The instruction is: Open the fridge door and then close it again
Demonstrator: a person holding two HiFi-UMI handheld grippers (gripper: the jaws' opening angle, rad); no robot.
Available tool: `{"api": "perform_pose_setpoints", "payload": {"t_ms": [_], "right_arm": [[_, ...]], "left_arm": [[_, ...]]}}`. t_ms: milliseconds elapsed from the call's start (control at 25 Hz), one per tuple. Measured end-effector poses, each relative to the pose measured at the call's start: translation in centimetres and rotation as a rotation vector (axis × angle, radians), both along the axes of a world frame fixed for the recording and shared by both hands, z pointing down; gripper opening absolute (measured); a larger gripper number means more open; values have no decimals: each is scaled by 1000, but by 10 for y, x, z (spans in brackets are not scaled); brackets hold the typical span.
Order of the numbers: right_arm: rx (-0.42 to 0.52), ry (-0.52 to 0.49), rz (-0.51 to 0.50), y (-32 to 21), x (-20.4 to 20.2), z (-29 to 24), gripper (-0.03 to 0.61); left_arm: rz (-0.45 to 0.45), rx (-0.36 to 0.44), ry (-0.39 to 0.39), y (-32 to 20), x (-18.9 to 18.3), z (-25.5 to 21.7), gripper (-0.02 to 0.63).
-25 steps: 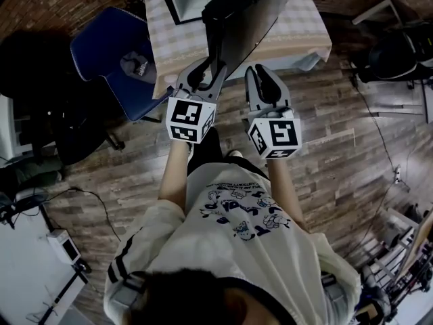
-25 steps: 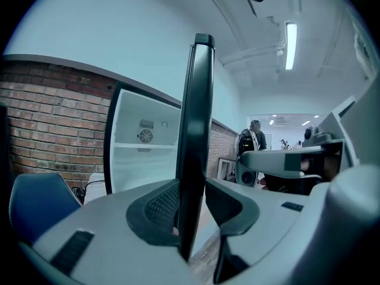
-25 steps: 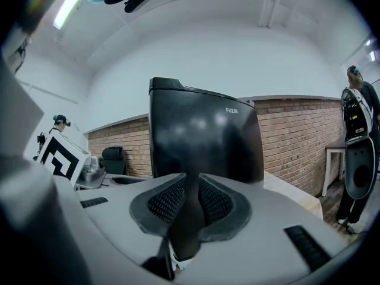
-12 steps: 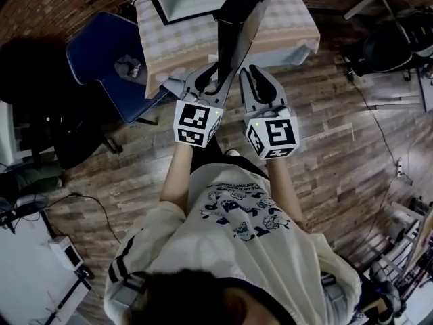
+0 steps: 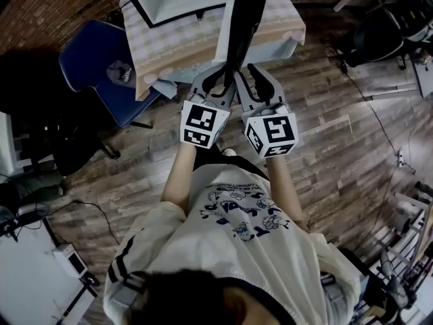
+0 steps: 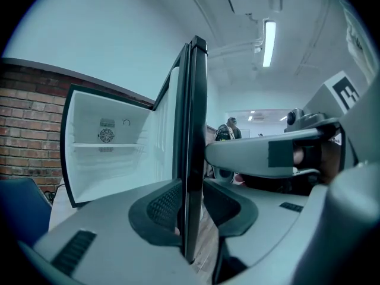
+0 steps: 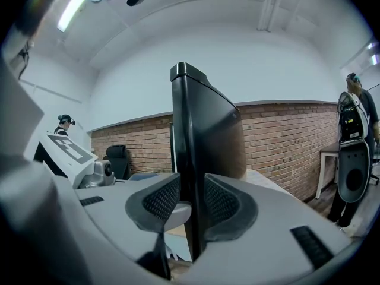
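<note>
While the left gripper [image 6: 191,205], whose jaws have just been closing, and the right gripper [image 7: 193,203] both pinch the edge of the fridge door [image 6: 193,100], we see it open beside the white fridge compartment [image 6: 127,159], with one shelf [image 6: 101,146] and an unreadable label [image 6: 107,136].

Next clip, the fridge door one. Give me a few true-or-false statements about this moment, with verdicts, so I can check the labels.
1. The fridge door stands open, leaving the white interior exposed. True.
2. The left gripper has the door's edge between its jaws. True; the jaws have just been closing and now press on it.
3. The right gripper hangs free, clear of the door. False: its jaws also clamp the door's edge.
4. The chair by the table is red. False: it is blue.
5. The person stands on carpet. False: it is a wooden floor.
</note>
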State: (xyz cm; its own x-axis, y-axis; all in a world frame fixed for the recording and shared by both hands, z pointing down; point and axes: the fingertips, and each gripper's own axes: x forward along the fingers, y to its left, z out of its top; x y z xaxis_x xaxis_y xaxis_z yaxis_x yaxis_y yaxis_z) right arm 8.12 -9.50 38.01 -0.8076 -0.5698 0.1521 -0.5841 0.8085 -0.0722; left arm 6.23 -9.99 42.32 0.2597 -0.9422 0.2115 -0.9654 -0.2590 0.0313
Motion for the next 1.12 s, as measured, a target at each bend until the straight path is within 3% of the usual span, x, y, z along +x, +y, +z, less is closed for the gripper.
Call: {"api": "perform_pose_setpoints", "payload": {"t_ms": [440,1120], "right_arm": [[6,9,79,-22,55,0,126],[30,34,188,-58,115,0,126]], "left_arm": [[96,-9,-10,-17,64,-3,118],[239,-8,-14,-46,130,-1,118]]}}
